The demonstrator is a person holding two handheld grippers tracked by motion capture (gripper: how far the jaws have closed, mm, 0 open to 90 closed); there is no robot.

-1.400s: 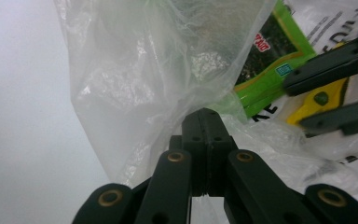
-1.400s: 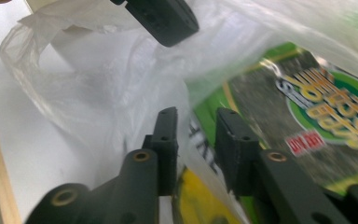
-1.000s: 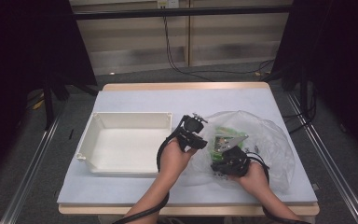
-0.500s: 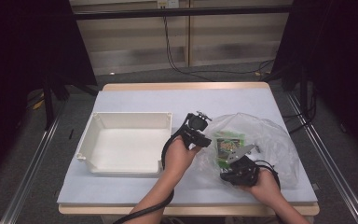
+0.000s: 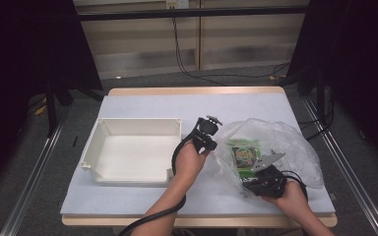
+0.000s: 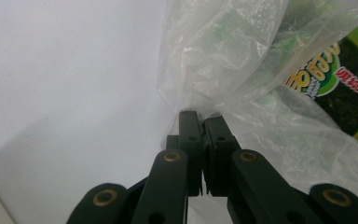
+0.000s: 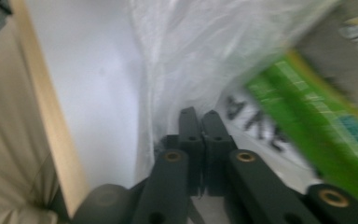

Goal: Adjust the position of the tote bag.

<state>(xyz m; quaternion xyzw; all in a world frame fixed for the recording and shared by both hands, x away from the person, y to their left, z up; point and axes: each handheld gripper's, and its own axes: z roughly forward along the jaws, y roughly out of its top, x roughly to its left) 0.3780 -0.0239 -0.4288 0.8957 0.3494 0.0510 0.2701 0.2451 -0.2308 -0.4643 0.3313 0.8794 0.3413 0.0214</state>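
high view has the clear plastic bag (image 5: pixel 280 142) sitting on the right side of the table (image 5: pixel 142 105), green snack pack (image 5: pixel 244 156) inside it. left gripper (image 5: pixel 207 142) just closed, pinching the bag's left edge. right gripper (image 5: pixel 256 183) is clamped on the bag's near edge. white bin (image 5: pixel 128 129) sits left of all that.

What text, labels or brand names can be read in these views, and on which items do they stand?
Green snack packet inside the clear plastic bag: yellow and red East Asian characters in the left gripper view, too distorted by the film to quote.
Same packet in the right gripper view: dark lettering beside it, motion-blurred, unreadable.
Packet in the high view: a round emblem, too small to read.
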